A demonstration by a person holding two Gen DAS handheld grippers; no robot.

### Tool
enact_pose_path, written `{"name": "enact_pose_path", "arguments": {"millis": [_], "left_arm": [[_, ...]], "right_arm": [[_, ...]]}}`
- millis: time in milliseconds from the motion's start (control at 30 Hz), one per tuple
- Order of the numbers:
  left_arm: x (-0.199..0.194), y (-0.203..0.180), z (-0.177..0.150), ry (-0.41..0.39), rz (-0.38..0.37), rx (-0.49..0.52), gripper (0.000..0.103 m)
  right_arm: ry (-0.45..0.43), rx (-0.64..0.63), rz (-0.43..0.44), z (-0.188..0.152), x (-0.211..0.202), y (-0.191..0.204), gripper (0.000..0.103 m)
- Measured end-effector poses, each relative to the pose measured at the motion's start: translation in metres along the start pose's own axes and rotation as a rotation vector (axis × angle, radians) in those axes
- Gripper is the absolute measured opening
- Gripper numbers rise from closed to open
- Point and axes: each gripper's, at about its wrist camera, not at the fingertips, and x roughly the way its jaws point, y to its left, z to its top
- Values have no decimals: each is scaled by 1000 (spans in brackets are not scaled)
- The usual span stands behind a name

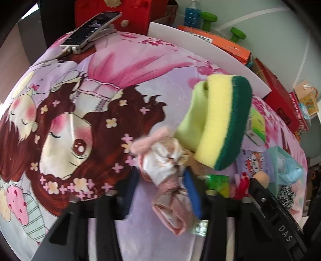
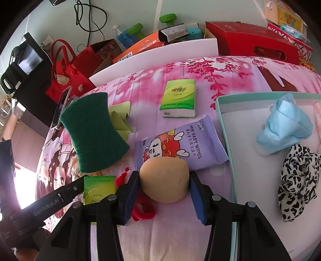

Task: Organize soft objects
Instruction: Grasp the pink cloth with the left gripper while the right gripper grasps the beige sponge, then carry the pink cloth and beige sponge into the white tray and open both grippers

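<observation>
now the right gripper (image 2: 164,190) pinches the beige sponge ball (image 2: 164,181); left gripper (image 1: 160,186) clamps pink cloth (image 1: 166,176).

You have one teal tray (image 2: 224,128) as your landmark. Inside it you count one blue face mask (image 2: 284,128) and one leopard-print scrunchie (image 2: 297,180). Just left of the tray you count one purple wipes pack (image 2: 192,144), one tan egg-shaped sponge (image 2: 164,180) and one red fuzzy tie (image 2: 142,210). Further left of the tray you count two green tissue packs (image 2: 178,96) (image 2: 98,188), one green-and-yellow scouring sponge (image 2: 94,134) and one pink cloth bundle (image 1: 168,180). Behind the tray you count two green dumbbells (image 2: 136,30) (image 2: 168,19) and one blue bottle (image 2: 122,37)
</observation>
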Motion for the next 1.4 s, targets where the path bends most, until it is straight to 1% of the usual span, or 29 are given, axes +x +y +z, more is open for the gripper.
{"name": "enact_pose_path", "arguments": {"millis": [33,67,133,333,567,733,900,1067,1167,1400], "left_arm": [[0,-2,0,2,-10,1,33],[0,-1,0,1,-11,3,31],[0,-3,0,2,-18,12,23],[0,-3,0,1,-41,-3,16],[-12,6,-2,-18,-34,-18,15],[-28,14,0,-60,-7,-30,15],[-46,20,2,-105,-9,-44,15],[-66,16,4,-160,-13,-37,15],[-74,13,5,-177,-15,-30,15],[-80,5,4,-186,-20,-17,15]], "right_arm": [[1,1,3,0,0,0,51],[1,3,5,0,-1,-1,51],[2,5,4,0,-1,-2,51],[-3,8,-4,1,-6,-5,51],[-19,-1,-10,3,-17,-6,51],[-29,-9,-16,5,-22,-6,51],[-38,-13,-18,6,-29,-7,51],[-59,-19,-23,7,-40,-6,51],[-72,-26,-28,9,-48,-5,51],[-80,-40,-48,10,-62,-4,51]]}}
